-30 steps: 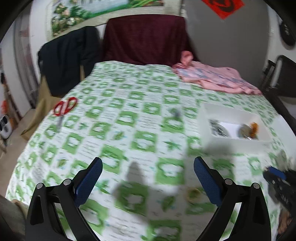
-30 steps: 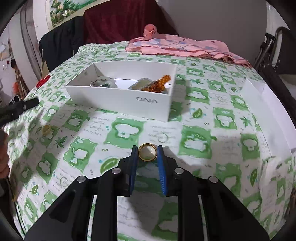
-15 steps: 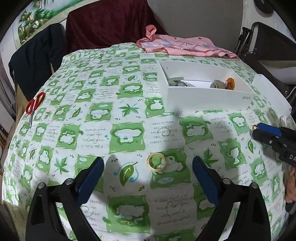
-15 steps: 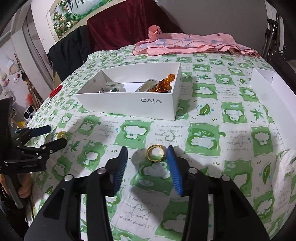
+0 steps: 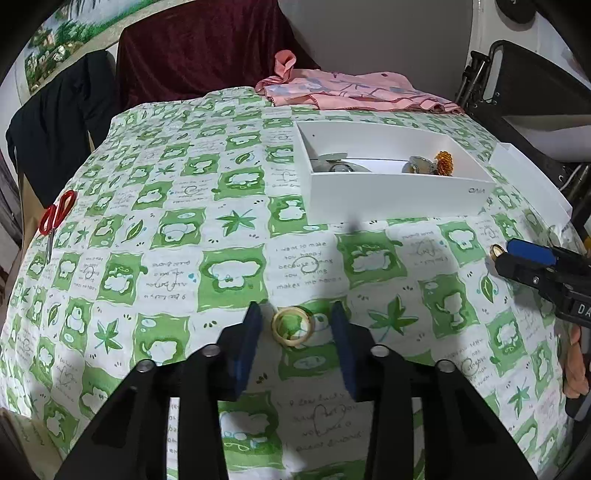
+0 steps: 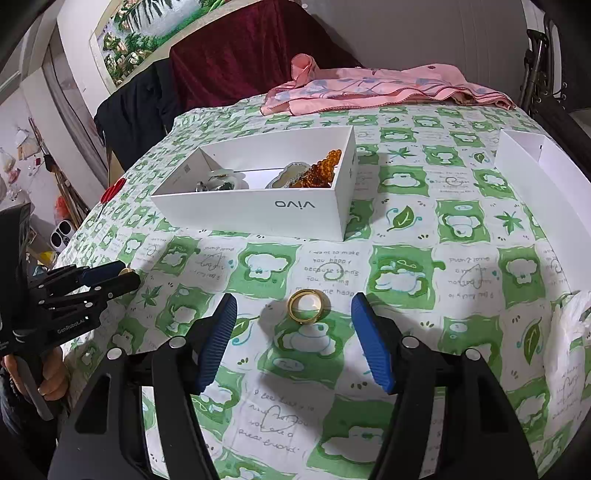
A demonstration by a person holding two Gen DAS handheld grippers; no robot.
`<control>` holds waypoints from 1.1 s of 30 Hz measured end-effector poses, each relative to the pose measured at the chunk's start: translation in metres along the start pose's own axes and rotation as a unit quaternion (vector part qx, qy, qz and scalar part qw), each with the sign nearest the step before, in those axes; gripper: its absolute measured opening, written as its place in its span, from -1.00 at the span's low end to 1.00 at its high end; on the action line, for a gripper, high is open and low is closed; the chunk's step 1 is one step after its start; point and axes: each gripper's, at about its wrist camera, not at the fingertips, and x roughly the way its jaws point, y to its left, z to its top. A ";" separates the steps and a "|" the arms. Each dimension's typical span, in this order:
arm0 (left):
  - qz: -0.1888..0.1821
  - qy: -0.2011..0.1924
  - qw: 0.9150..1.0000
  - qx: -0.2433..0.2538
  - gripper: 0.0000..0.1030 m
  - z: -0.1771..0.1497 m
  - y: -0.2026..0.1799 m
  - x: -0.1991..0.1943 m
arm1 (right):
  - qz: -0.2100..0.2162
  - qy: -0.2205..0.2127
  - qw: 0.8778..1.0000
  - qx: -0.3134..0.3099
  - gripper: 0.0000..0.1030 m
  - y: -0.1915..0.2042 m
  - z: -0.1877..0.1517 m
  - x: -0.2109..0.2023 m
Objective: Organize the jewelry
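Green-and-white patterned cloth covers the desk (image 5: 236, 206), on which both rings are laid. The left hand-held gripper (image 5: 295, 325) has just been closing around a pale ring (image 5: 292, 326), which is seen between its pads but untouched; the right hand-held gripper (image 6: 293, 321) has just been opening, and a gold ring (image 6: 309, 305) is left free between its parted pads. Beyond both rings, a white box (image 6: 255, 206) holding amber beads (image 6: 321, 171) is seen.

Pale wall (image 6: 424, 40), landscape picture (image 6: 147, 33) hung upper left, maroon-draped chair (image 5: 199, 48), dark jacket (image 5: 62, 110) beside it, green-patterned cloth (image 5: 229, 218) over the surface.
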 end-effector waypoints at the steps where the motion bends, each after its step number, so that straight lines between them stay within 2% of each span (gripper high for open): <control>1: -0.001 0.000 1.000 -0.001 -0.39 -0.001 0.000 -0.001 | -0.001 0.000 1.000 0.000 0.20 0.000 0.000 0.000; 9: -0.006 -0.002 1.000 -0.007 -0.48 -0.006 0.001 -0.005 | -0.010 0.000 1.000 -0.003 0.20 0.000 0.000 -0.002; 11: -0.004 -0.002 1.000 -0.006 -0.49 -0.006 0.000 -0.004 | -0.013 0.002 1.000 -0.010 0.04 0.002 -0.001 -0.001; 13: -0.002 -0.002 1.000 -0.005 -0.57 -0.005 -0.001 -0.004 | -0.019 0.004 1.000 -0.016 -0.30 0.005 0.000 0.001; 16: -0.003 -0.002 1.000 -0.004 -0.57 -0.004 -0.001 -0.004 | -0.031 0.008 0.999 -0.024 -0.63 0.009 -0.001 0.003; 22: -0.027 -0.005 1.000 -0.011 -0.57 -0.002 -0.001 -0.007 | -0.021 0.003 1.000 -0.023 -0.63 0.008 -0.001 0.001; 33: -0.041 -0.032 0.999 -0.017 -0.57 0.001 -0.011 -0.031 | -0.009 -0.036 0.999 -0.020 -0.63 0.014 -0.005 -0.025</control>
